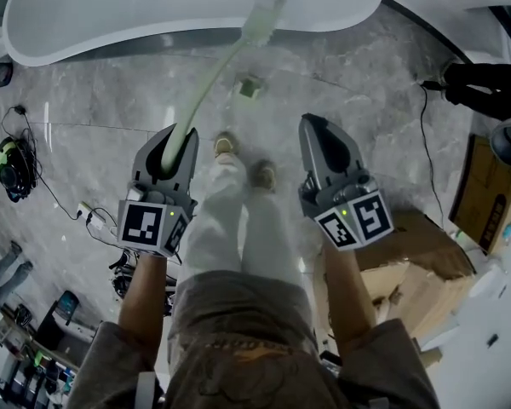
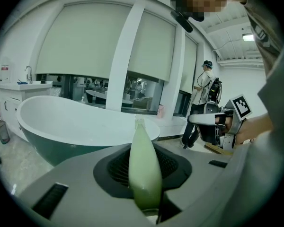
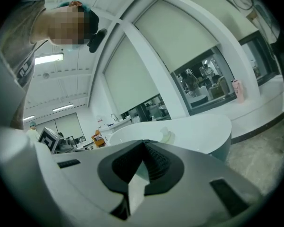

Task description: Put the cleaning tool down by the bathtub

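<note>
**Item 1, brush** (image 1: 206,79). Pale green, with a long curved handle and the bristle head at the far end. My left gripper (image 1: 172,143) holds it by the near end, fingers pinching the handle from both sides. It is up off the floor. The head reaches out to the near rim of the bathtub (image 1: 77,51); I cannot tell whether it touches.

**Item 2, right gripper** (image 1: 317,130). Fingers pressed together at the tips, nothing between them. It is carried beside the left gripper, to its right, with my legs between the two.

**Item 3, bathtub.** White, oval, freestanding, across the far side of the scene. The outer wall looks greenish in the left gripper view.

**Item 4, floor** (image 1: 366,75). Grey marbled tile. A small green object (image 1: 250,86) lies on it between my shoes (image 1: 226,146) and the tub, just right of the handle.

**Item 5, surroundings.** Cardboard boxes (image 1: 409,271) at near right. A power strip (image 1: 85,214) with trailing cables at near left.
</note>
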`<state>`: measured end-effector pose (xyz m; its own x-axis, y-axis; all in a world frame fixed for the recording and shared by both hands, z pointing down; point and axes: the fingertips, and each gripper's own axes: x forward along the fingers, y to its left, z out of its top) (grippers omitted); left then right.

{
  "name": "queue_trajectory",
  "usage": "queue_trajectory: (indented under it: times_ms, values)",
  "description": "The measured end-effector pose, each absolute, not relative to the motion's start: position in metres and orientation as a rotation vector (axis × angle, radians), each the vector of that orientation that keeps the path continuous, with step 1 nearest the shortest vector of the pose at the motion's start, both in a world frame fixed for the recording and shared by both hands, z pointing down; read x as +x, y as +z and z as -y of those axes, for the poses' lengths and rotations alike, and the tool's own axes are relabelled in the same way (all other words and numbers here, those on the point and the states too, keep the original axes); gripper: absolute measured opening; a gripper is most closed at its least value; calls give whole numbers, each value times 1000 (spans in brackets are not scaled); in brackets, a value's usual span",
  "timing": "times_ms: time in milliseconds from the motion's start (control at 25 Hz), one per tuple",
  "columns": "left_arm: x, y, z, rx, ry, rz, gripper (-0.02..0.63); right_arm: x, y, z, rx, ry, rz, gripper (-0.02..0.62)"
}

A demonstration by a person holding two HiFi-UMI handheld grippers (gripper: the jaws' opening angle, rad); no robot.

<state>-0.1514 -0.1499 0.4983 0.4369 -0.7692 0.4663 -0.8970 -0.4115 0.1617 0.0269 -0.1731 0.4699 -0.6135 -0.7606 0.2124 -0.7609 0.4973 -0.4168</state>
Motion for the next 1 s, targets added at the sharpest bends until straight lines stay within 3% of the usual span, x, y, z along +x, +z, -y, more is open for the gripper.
queue_trajectory:
  times_ms: [1000]
  values:
    - [-121,649,150,2332,584,1242,98,37,548,166,1409,862,2627,0]
